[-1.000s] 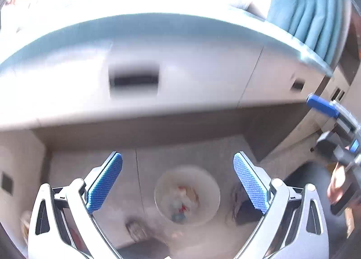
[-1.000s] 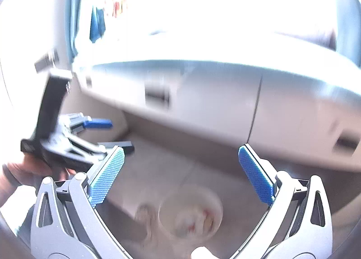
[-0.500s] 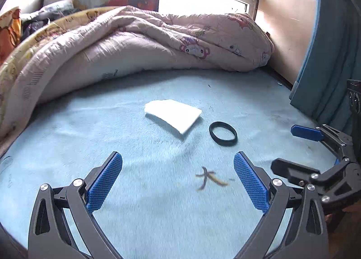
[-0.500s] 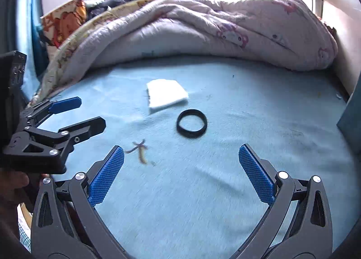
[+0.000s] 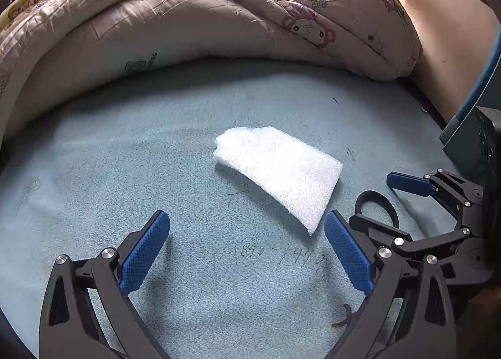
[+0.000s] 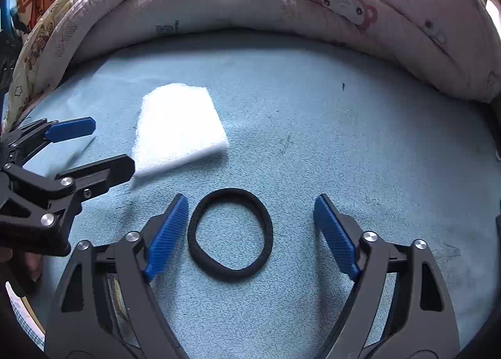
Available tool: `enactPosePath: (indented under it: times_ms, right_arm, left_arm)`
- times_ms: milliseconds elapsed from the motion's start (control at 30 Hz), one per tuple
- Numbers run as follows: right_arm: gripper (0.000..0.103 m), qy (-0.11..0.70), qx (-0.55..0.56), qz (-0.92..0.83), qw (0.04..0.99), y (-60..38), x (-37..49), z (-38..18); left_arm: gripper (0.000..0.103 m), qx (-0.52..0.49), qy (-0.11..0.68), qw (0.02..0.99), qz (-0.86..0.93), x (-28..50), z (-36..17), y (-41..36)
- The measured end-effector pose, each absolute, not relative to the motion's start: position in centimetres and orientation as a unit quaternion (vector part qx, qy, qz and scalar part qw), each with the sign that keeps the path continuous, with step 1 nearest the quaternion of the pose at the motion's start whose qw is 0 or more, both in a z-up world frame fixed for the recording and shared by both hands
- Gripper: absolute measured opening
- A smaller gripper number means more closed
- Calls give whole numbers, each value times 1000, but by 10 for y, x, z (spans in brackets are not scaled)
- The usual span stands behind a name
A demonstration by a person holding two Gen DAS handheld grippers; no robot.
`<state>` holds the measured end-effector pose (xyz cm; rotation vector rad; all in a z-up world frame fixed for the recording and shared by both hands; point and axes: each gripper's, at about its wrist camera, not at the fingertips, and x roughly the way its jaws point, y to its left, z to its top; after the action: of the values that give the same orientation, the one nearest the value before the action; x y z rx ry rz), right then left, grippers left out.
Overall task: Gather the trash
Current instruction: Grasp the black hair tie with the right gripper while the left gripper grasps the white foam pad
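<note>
Foam pad beside hair tie (quilt behind), apparently unobstructed.

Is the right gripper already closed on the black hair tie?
No: in the right wrist view the right gripper is open, its blue pads apart on either side of the black hair tie lying on the blue sheet.

Right gripper spread wide around black hair tie, apparently not touching
</note>
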<state>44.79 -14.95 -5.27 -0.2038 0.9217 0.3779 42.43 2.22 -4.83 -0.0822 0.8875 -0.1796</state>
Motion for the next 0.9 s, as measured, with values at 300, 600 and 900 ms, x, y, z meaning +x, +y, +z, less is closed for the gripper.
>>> enactPosePath:
  times_ms: [300, 600, 900]
  right_arm:
    - [10, 422, -77, 182, 885, -168, 435, -35]
    - [10, 403, -47, 189, 894, -193, 426, -31]
    - [9, 390, -43, 197, 898, -201, 406, -24]
  left_arm:
    - [97, -17, 429, 899, -91, 443, -48, -6]
    - [79, 1, 445, 893, -71, 463, -55, -41]
    - [60, 0, 417, 905, -84, 431, -44, -45]
